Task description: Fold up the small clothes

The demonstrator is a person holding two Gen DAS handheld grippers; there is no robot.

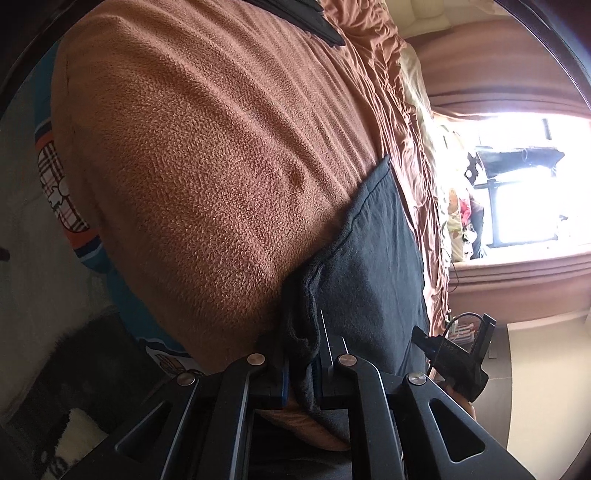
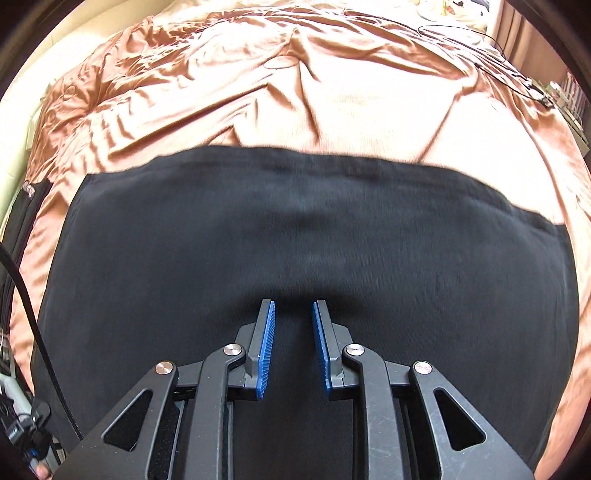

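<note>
In the left wrist view my left gripper (image 1: 301,354) is shut on a bunched edge of a dark grey garment (image 1: 373,251), which stretches away over a brown fleece blanket (image 1: 203,166). The cloth hides the pads. In the right wrist view the same kind of dark garment (image 2: 295,229) lies spread flat on a rumpled brown sheet (image 2: 295,92). My right gripper (image 2: 294,308) points down onto its near middle. Its blue pads (image 2: 266,350) stand a narrow gap apart, tips at the cloth, with nothing pinched between them.
A teal cartoon-print cloth (image 1: 62,184) hangs at the bed's side. Another dark item (image 1: 303,18) lies farther along the blanket. A black device with a cable (image 1: 458,354) sits beside the garment. Thin cables (image 2: 498,62) cross the bed's far corner. A thick black cord (image 2: 26,295) runs at the left.
</note>
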